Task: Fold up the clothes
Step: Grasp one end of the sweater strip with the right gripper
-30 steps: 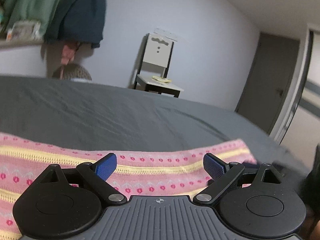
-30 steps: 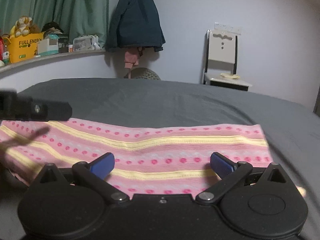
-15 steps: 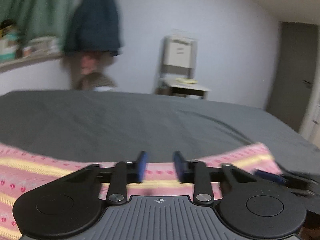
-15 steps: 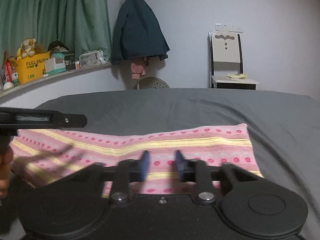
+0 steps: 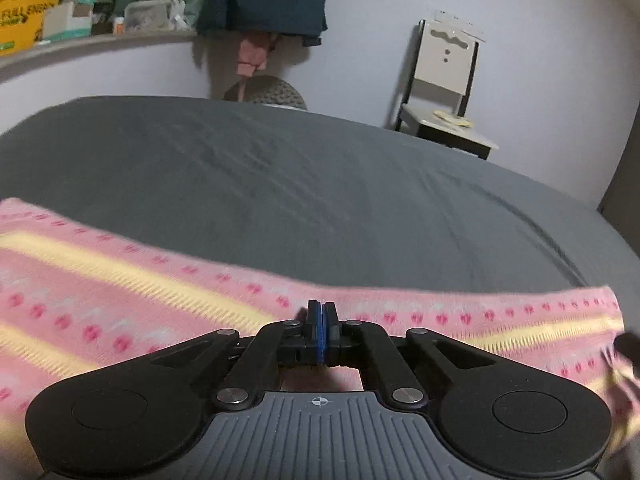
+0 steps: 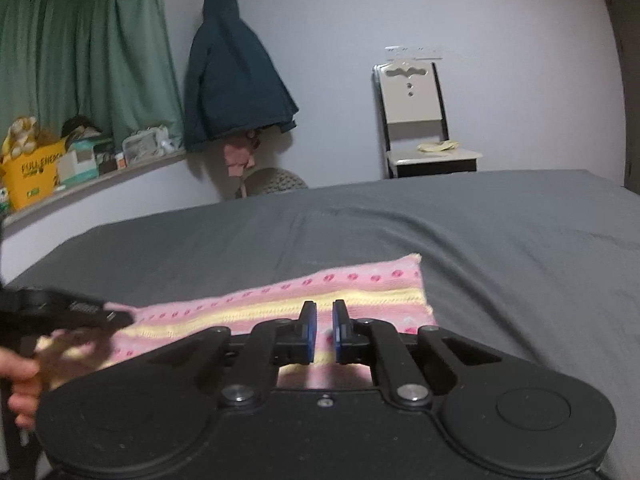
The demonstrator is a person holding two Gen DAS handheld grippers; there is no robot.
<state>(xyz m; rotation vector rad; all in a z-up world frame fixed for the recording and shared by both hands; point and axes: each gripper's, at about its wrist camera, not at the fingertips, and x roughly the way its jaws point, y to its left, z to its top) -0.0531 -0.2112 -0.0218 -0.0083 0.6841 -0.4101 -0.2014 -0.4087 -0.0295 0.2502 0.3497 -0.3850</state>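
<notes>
Lying across the grey bed [image 5: 320, 200], the pink striped cloth [image 5: 120, 292] sits under both tools: the left tool [image 5: 319, 334] is pressed together, the right tool [image 6: 324, 332] nearly closed, a slim gap showing.

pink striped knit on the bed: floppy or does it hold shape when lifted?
Likely floppy: the pink-and-yellow striped knit garment lies flat, following the grey bedsheet. Probably light, being thin at its edge. It may sag between the left hand-held gripper and the right hand-held gripper.
</notes>
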